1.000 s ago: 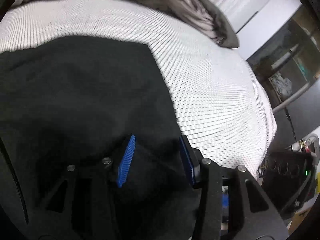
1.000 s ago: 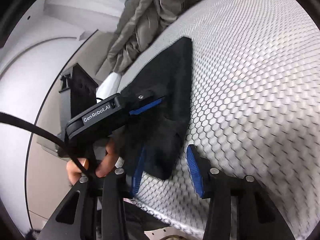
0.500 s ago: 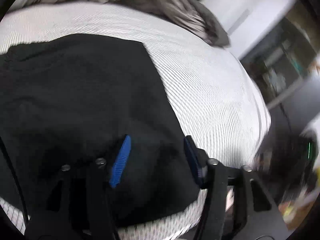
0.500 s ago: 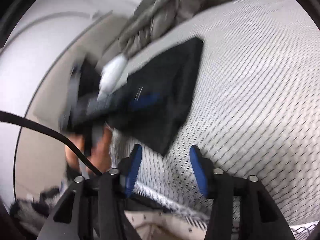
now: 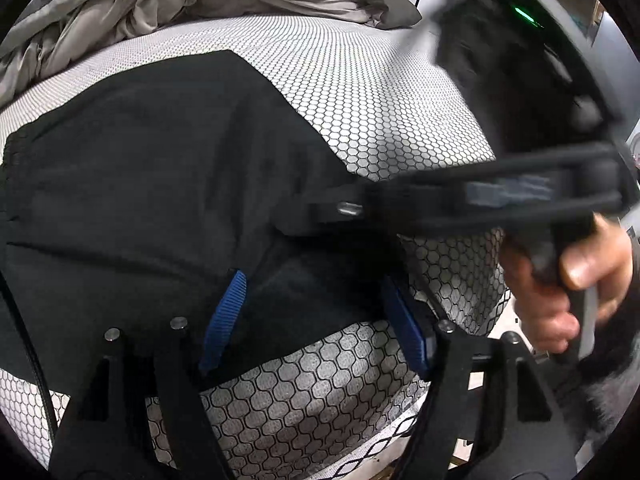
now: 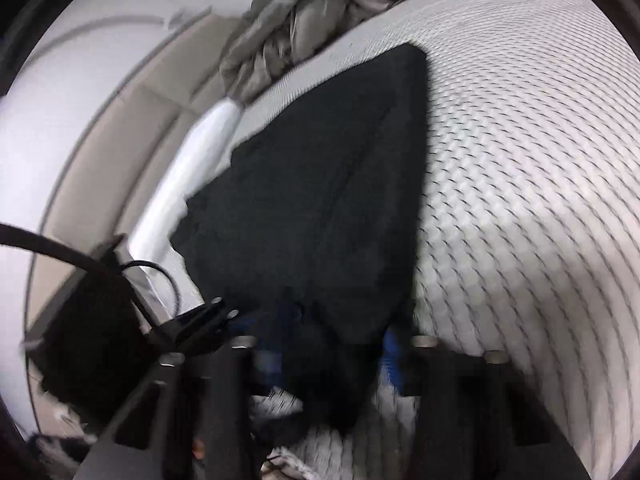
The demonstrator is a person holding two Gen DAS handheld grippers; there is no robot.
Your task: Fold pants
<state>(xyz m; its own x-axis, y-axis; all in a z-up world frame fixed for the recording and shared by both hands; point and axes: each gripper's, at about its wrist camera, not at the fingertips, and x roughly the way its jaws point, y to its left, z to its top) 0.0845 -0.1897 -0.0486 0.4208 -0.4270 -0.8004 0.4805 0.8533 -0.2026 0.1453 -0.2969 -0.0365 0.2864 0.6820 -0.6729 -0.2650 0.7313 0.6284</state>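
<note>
Left claw: I am holding my left gripper (image 5: 316,320) with its blue pads spread; its jaws have just been opening, and the near corner of the black folded pants (image 5: 160,168) is lying between them, unpinched as far as I can see.
Right claw: I am reaching my right gripper (image 6: 332,360) in from the right side of the left wrist view; its jaws have just been closing, and dark cloth is bunching between the blue pads, so I am judging it to be clenching the pants' near corner, though the blur is leaving some doubt.
Pants position: they are lying flat on the white honeycomb-patterned mattress (image 5: 400,120), at its near edge, with the rumpled grey duvet (image 5: 160,4) well beyond them.
Key relation: the cloth is stretching away ahead of both claws, its long axis running from the near corner toward the far one, and both claws are sitting at that same near corner, almost touching each other.
Nearer hand: the right one is on the cloth; the left is straddling it.
Next move, my guess: carrying that corner across along the long axis for another fold.
</note>
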